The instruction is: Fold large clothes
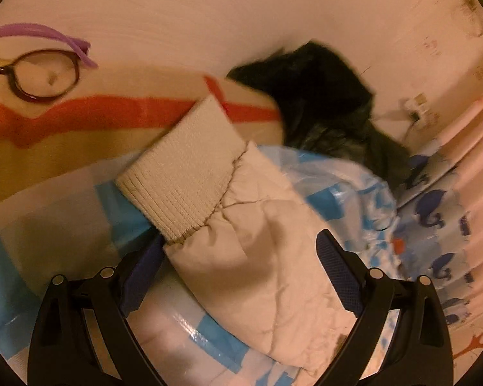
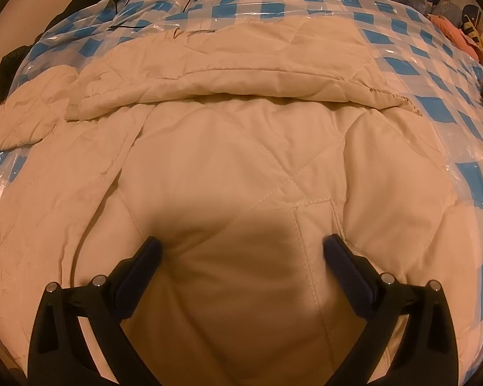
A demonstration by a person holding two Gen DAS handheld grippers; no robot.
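The left gripper [image 1: 241, 251] has its two fingers spread wide, and the sleeve [image 1: 257, 257] of a cream quilted jacket passes between them. Whether the pads touch the fabric I cannot tell; the jaws are clearly not closed on it. The ribbed cuff [image 1: 183, 173] of the sleeve sticks out beyond the fingertips, away from the gripper. Under the sleeve lies a blue and white checkered plastic sheet [image 1: 338, 180]. Beyond the cuff there is a black garment [image 1: 322, 90], crumpled, and far to the left of the cuff a pair of round glasses [image 1: 38, 74] lies near a purple band [image 1: 48, 35].

The right gripper [image 2: 241, 247] is also spread apart, and it hovers just over the body of the jacket [image 2: 241, 160]; a dark shadow falls on the fabric between the fingers. The jacket lies flat on the checkered sheet [image 2: 418, 64] and fills most of the view in front of the gripper. Its far part is folded over toward the gripper, making a thick edge across the jacket. One sleeve [image 2: 22, 112] lies out to the left of the jacket body.
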